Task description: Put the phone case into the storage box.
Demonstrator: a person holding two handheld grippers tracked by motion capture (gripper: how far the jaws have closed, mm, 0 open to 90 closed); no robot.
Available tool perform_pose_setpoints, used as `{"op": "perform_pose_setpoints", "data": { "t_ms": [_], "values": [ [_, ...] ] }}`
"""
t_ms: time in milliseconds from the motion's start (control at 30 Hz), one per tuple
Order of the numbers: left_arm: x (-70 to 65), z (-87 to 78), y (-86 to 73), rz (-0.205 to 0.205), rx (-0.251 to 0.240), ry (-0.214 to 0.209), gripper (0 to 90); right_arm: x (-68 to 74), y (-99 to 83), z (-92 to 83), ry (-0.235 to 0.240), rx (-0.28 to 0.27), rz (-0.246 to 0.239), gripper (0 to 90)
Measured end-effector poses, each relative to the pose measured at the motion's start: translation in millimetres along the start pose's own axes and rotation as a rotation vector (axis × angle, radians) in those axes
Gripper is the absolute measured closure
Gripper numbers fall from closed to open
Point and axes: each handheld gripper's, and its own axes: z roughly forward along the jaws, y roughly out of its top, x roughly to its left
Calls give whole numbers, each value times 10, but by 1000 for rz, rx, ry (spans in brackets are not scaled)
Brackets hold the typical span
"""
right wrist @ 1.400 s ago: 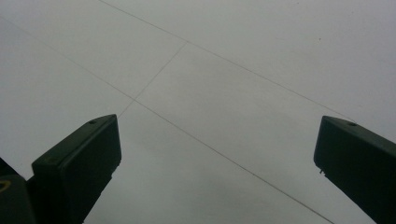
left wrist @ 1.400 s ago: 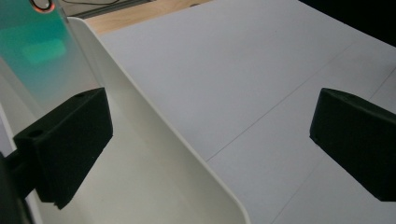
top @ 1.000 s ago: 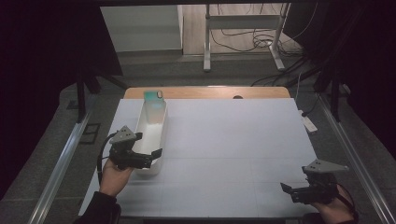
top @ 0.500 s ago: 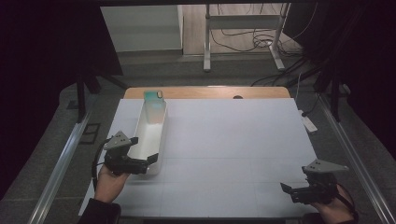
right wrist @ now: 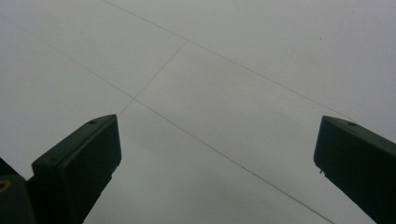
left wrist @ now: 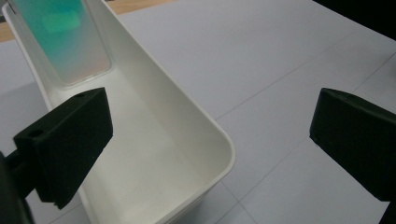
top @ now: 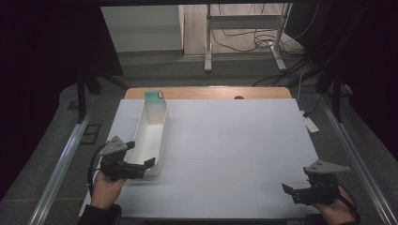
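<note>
The jaws of both grippers stand spread wide, and neither pair pinches anything. In the high view the left gripper (top: 141, 167) sits at the near left of the bench (top: 234, 140), held in a hand (top: 107, 185) whose forearm comes in from the bottom edge. Its jaws are at the near end of a long white tray (top: 151, 140), which lies lengthwise on the left part of the bench and runs away from the person. In the left gripper view the left gripper (left wrist: 210, 135) has one jaw over the inside of the tray (left wrist: 154, 154), while the other is out over the bare white bench (left wrist: 280, 70) on the far side of the tray's rounded near corner. I cannot tell whether either jaw touches the tray wall.

A teal bottle (top: 154, 99) with a clear lower part stands at the tray's far end, inside it. In the left gripper view the bottle (left wrist: 70, 37) leans against the far end wall, well apart from the jaws.

The right gripper (top: 293, 190) rests at the near right of the bench, well apart from the tray. In the right gripper view the right gripper (right wrist: 217, 154) looks down on the plain white bench surface (right wrist: 210, 70), crossed by thin seam lines.
</note>
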Motion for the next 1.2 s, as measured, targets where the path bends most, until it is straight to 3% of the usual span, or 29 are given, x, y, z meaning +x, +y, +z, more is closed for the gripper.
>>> {"op": "perform_pose_setpoints", "data": {
  "t_ms": [1200],
  "values": [
    [37,-315,-336,-68,8,64,0,9,3,6,-5,7,-1,7]
  ]
}}
